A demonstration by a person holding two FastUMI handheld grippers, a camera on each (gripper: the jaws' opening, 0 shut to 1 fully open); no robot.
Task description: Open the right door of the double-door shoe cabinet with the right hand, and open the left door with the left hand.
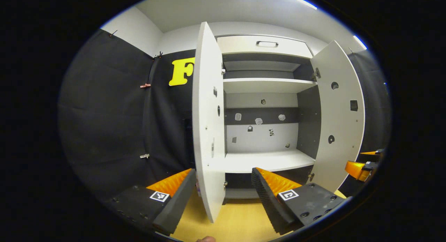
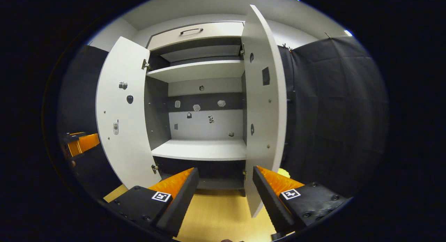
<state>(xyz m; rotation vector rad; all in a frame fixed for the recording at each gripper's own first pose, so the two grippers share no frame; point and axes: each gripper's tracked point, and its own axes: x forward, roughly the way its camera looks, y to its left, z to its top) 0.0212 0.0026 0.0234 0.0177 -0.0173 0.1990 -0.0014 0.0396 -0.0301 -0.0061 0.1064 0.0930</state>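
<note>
Between the spread fingers of the left gripper (image 1: 223, 191) stands the lower edge of the left door (image 1: 208, 123), gripped by nothing, and the right gripper (image 2: 225, 191) likewise gapes empty beside the right door (image 2: 264, 106), both doors swung wide off the shoe cabinet (image 2: 204, 149). Any careless pull back could, I judge, catch a finger on a door edge and swing it partly shut. No brand or readable writing appears on the cabinet, just small stickers too tiny to read.

I see a pale yellow wooden floor (image 1: 240, 217), a white double-door shoe cabinet (image 1: 264, 130) standing on it, its lower white shelf board (image 1: 268, 160) bare, upper white shelf board (image 1: 266, 85) bare too
</note>
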